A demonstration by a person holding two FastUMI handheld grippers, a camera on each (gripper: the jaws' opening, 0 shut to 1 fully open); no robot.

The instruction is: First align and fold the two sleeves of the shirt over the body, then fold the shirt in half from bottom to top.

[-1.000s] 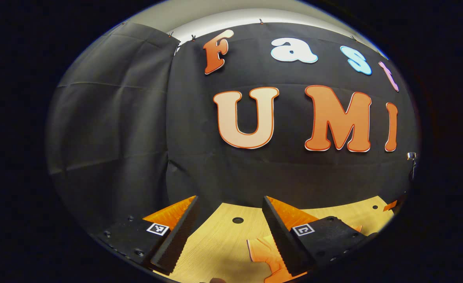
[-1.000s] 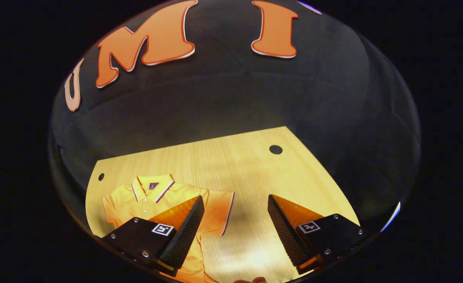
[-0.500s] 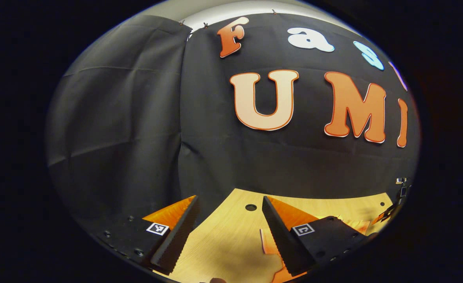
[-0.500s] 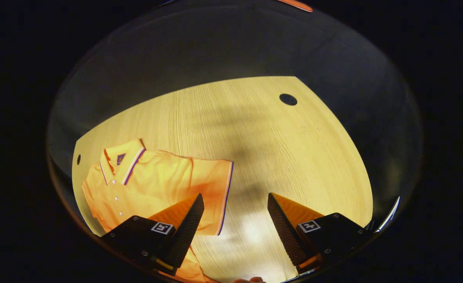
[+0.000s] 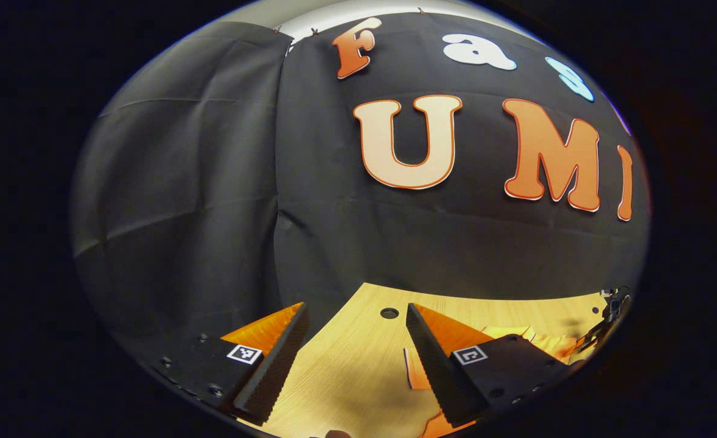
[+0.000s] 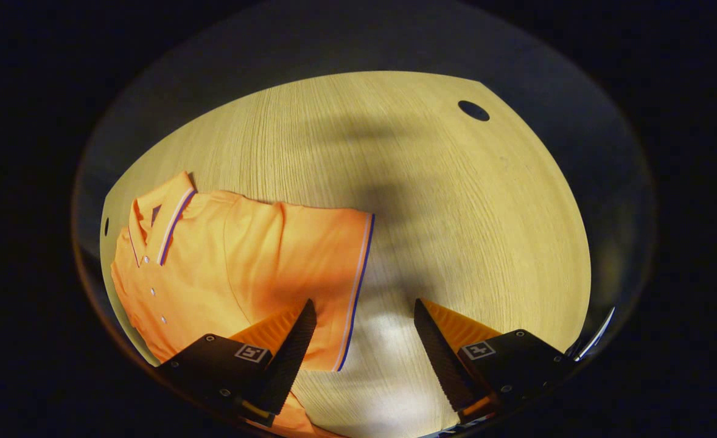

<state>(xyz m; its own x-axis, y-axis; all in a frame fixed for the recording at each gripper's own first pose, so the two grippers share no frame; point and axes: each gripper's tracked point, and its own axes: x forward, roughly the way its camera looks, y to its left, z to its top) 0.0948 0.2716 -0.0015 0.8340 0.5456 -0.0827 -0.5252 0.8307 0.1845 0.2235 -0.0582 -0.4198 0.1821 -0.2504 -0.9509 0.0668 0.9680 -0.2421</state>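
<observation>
An orange shirt [image 6: 230, 267] lies flat on the wooden table [image 6: 431, 201], collar to the far left, its lower part cut off at the near edge. The right gripper [image 6: 361, 337] hovers above the sleeve hem, fingers apart. The left gripper [image 5: 355, 350] is spread too; its finger [image 5: 434, 365] hides most of the shirt.

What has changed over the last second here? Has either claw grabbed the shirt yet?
Not yet. The right gripper has tipped down toward the table and come closer to the shirt; its sleeve now looms larger, the trimmed cuff between the open fingers. The left gripper swung slightly, so the table hole sits nearer its fingers. Both grippers stayed open and empty; the shirt lies flat, unfolded as before.
</observation>
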